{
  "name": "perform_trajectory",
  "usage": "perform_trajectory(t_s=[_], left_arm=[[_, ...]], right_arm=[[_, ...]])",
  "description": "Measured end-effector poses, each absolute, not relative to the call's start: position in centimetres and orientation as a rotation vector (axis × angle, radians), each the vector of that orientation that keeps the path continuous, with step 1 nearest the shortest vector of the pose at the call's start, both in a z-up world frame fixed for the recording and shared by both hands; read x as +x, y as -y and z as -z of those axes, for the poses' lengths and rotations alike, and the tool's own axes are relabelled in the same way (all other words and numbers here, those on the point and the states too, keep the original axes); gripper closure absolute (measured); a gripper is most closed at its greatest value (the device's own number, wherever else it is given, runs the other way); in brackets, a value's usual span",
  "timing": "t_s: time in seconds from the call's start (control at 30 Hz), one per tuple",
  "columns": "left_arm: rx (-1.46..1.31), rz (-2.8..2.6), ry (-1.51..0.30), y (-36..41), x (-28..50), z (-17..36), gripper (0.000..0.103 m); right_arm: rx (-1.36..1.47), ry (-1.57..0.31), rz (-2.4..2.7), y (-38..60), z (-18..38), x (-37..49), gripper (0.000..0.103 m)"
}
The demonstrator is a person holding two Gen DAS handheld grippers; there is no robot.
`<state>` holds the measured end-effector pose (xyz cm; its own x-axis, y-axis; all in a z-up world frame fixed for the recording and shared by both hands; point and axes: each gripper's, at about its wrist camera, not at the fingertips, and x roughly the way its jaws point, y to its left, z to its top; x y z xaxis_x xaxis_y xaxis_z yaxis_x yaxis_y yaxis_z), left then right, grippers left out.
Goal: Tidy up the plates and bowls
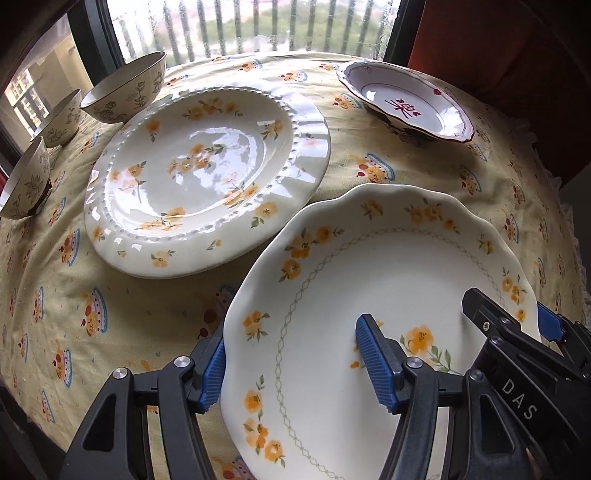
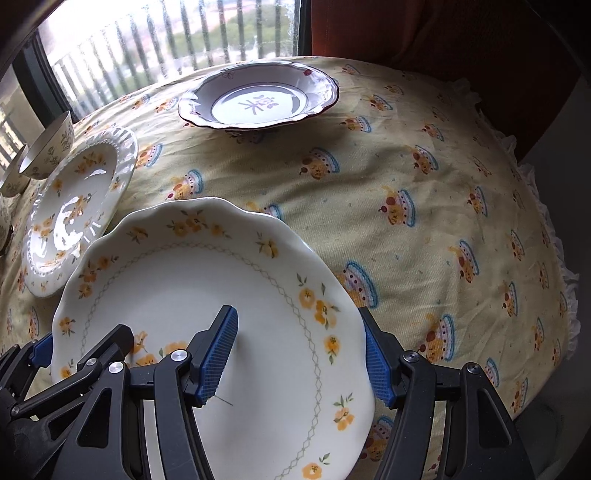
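A scalloped white plate with orange flowers (image 1: 369,295) (image 2: 207,295) is held over the table by both grippers. My left gripper (image 1: 295,369) grips its left rim, one finger under the edge and one on top. My right gripper (image 2: 299,358) grips its right rim the same way. A glossy beaded plate with orange flowers (image 1: 207,177) (image 2: 74,210) lies on the tablecloth to the left. A red-rimmed white dish (image 1: 406,99) (image 2: 258,96) sits at the far side. Three floral bowls (image 1: 125,88) stand at the far left.
The table has a yellow patterned cloth (image 2: 424,206) with a frilled edge on the right. A window with railings (image 1: 258,26) is behind the table. A dark red curtain (image 2: 443,33) hangs at the back right.
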<state>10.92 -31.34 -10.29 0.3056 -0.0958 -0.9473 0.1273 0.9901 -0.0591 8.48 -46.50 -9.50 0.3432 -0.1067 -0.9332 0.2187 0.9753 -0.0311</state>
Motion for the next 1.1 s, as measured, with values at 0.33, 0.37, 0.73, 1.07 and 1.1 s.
perform_trajectory(t_s=[0.33, 0.37, 0.73, 1.07, 1.1], left_arm=[[0.074, 0.167, -1.232, 33.1, 10.8, 10.9, 0.036], [0.069, 0.172, -1.232, 33.0, 10.8, 10.9, 0.035], [0.057, 0.141, -1.227, 30.9, 10.2, 9.2, 0.014], [0.037, 0.183, -1.161, 27.0, 10.2, 4.3, 0.003], [0.04, 0.19, -1.148, 26.6, 10.3, 3.7, 0.002]], right_arm=[[0.114, -1.245, 0.216, 47.9, 10.9, 8.0, 0.034], [0.111, -1.242, 0.207, 47.9, 10.8, 7.9, 0.034], [0.002, -1.192, 0.195, 47.0, 8.5, 7.8, 0.026], [0.102, -1.104, 0.102, 44.0, 3.2, 8.1, 0.02], [0.115, -1.097, 0.098, 43.3, 2.6, 8.2, 0.02]])
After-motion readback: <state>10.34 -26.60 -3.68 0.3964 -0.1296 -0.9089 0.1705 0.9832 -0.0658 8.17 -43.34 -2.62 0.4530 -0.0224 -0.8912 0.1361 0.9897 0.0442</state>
